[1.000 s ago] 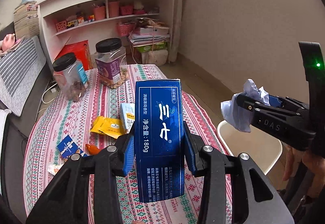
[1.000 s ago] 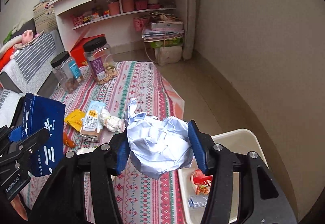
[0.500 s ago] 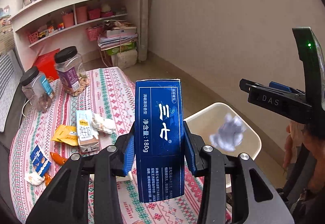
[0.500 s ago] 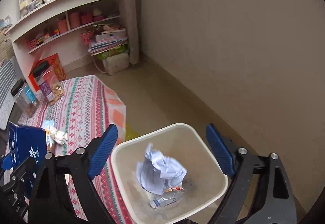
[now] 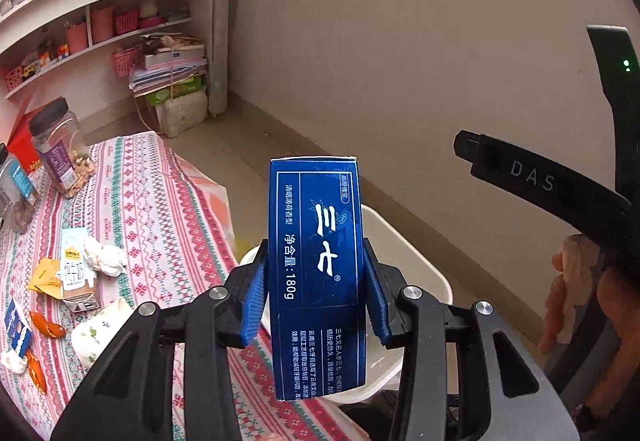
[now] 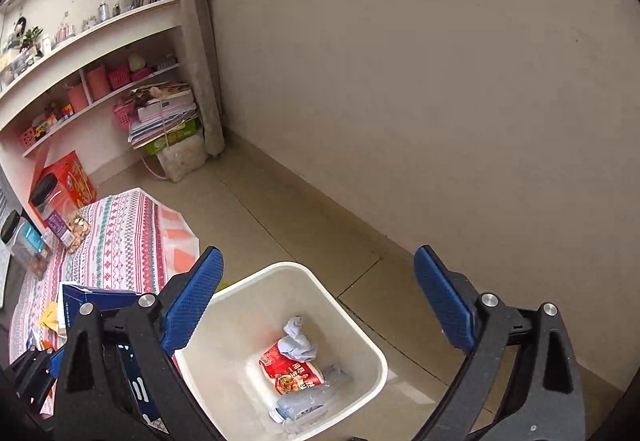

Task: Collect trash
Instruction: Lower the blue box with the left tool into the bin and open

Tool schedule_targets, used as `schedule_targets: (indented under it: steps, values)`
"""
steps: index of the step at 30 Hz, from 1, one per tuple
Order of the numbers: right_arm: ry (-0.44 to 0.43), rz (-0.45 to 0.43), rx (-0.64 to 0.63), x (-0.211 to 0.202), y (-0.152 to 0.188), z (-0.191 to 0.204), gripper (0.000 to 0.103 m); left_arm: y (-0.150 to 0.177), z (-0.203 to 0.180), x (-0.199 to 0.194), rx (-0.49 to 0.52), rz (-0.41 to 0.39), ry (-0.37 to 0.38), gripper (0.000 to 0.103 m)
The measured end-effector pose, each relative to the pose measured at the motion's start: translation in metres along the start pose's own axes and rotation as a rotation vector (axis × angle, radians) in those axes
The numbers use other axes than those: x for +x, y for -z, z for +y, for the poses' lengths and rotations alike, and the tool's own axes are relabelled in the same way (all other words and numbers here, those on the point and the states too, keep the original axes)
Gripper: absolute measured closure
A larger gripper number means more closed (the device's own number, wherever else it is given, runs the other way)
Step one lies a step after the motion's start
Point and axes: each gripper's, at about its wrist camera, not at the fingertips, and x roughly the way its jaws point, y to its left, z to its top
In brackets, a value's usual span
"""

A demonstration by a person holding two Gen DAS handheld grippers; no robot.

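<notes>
My left gripper [image 5: 314, 273] is shut on a tall blue box [image 5: 318, 273] and holds it upright over the near edge of the white trash bin [image 5: 416, 261]. My right gripper [image 6: 318, 295] is open and empty above the same bin [image 6: 360, 337]. Inside the bin lie a crumpled pale paper ball [image 6: 298, 341], a red wrapper [image 6: 290, 371] and a clear plastic bottle [image 6: 308, 399]. The blue box also shows at the left of the right wrist view [image 6: 96, 297]. The right gripper's side shows at the right of the left wrist view [image 5: 536, 177].
The table with a patterned cloth [image 5: 160, 209] holds more litter: a small carton [image 5: 74, 273], white tissue [image 5: 106, 259], a yellow packet [image 5: 44, 275], orange scraps [image 5: 48, 325] and a white cup [image 5: 100, 333]. Two jars [image 5: 60, 149] stand at its far end. Shelves [image 6: 100, 53] lie beyond.
My right gripper opened over the bin and the crumpled paper dropped in; it now rests at the bottom. My left gripper moved the blue box right, toward the bin.
</notes>
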Motion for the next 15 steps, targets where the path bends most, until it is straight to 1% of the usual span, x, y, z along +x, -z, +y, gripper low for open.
schedule_targets:
  steps: [2, 4, 6, 8, 10, 12, 13, 15]
  values:
    - [0.015, -0.014, 0.005, -0.002, -0.001, -0.003, 0.010, -0.004, -0.007, 0.002, -0.001, -0.006, -0.002, 0.038]
    - [0.026, -0.029, 0.009, -0.006, -0.002, -0.005, 0.009, -0.008, -0.009, -0.001, 0.001, -0.017, -0.012, 0.038]
    - [0.043, -0.050, 0.004, -0.010, -0.001, -0.004, 0.007, -0.010, -0.007, -0.005, 0.001, -0.031, -0.039, 0.038]
    - [0.063, -0.077, -0.003, -0.014, 0.000, 0.000, 0.007, -0.011, -0.002, -0.011, -0.002, -0.053, -0.081, 0.037]
    - [0.075, -0.092, -0.020, -0.016, 0.001, 0.006, 0.007, -0.010, 0.002, -0.019, 0.000, -0.090, -0.155, 0.035]
    - [0.083, -0.107, -0.040, -0.019, 0.003, 0.015, 0.007, -0.010, 0.007, -0.027, -0.008, -0.123, -0.215, 0.029]
    - [0.089, -0.116, -0.049, -0.021, 0.004, 0.020, 0.007, -0.009, 0.011, -0.032, -0.022, -0.136, -0.231, 0.027]
    - [0.089, -0.130, -0.068, -0.024, 0.008, 0.030, 0.007, -0.009, 0.020, -0.040, -0.060, -0.163, -0.266, 0.020]
